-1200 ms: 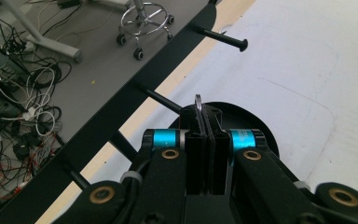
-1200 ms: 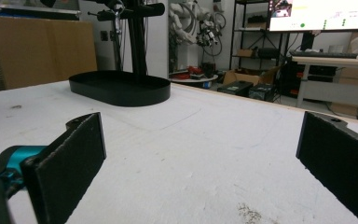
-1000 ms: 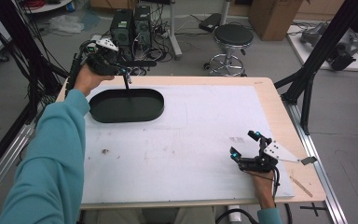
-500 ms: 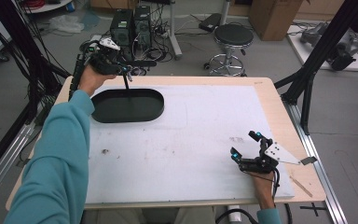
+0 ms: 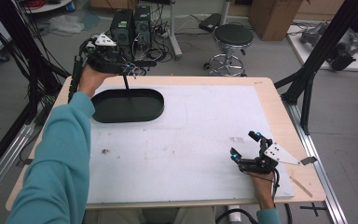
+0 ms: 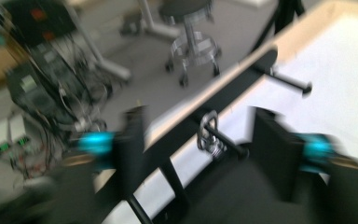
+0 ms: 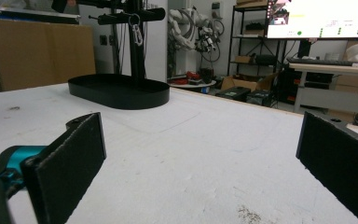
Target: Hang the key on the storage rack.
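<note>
A black stand rises from an oval black tray [image 5: 142, 109] at the table's far left; in the right gripper view the tray [image 7: 119, 93] lies ahead. A silver carabiner [image 6: 208, 135] hangs from one of the stand's thin rods and also shows high on the post [image 7: 135, 24]. My left gripper [image 5: 130, 68] is held at the stand's top. Its jaws have just been opening and now stand apart, with the carabiner between them untouched [image 6: 200, 149]; that view is blurred. My right gripper [image 5: 244, 144] rests open on the white mat at the front right, nothing between its pads [image 7: 200, 158].
A white mat [image 5: 200, 135] covers most of the wooden table. Beyond the far edge stand a round stool [image 5: 233, 35] and computer cases [image 5: 130, 25] with cables. Black frame posts [image 5: 317, 60] flank the table's right side.
The left forearm has shifted slightly by the stand. The right gripper has stayed in place.
</note>
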Motion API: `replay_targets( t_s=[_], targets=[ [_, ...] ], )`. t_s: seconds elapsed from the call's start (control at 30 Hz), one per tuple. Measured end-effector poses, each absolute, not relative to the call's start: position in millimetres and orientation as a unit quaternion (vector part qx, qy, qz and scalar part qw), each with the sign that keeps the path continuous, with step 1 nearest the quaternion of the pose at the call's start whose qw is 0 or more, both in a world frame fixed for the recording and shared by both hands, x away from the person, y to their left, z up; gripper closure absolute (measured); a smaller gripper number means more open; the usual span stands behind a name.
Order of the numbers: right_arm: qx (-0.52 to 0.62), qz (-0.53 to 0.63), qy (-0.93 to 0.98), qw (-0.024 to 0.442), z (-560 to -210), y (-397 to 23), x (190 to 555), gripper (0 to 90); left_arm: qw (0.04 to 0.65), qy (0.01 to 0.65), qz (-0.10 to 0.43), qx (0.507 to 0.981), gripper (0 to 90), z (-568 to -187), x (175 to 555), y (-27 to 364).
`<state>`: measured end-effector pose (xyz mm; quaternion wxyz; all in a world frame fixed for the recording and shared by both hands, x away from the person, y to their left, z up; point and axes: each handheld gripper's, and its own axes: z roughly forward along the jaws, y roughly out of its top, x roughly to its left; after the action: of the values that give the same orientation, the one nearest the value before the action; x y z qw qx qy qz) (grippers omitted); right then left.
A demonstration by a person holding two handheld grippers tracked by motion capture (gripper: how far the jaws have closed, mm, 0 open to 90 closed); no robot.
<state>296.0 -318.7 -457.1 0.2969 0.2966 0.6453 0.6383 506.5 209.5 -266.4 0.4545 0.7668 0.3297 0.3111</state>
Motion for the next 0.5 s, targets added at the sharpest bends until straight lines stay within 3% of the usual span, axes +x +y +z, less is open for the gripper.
replay_targets(
  t_s=[0.13, 0.27, 0.5],
  targets=[
    [0.296, 0.638, 0.645, 0.298, -457.2, -318.7, 296.0, 0.6, 0.486, 0.318, 0.294, 0.759, 1.7, -263.3, 496.0, 213.3],
    [0.299, 0.639, 0.644, 0.297, -457.3, -318.8, 295.4, 0.7, 0.548, 0.283, 0.276, 0.738, 1.7, -265.1, 469.9, 226.0],
    [0.301, 0.639, 0.644, 0.294, -457.2, -318.8, 295.6, 0.7, 0.572, 0.254, 0.274, 0.73, 1.7, -281.7, 429.1, 238.4]
  ],
)
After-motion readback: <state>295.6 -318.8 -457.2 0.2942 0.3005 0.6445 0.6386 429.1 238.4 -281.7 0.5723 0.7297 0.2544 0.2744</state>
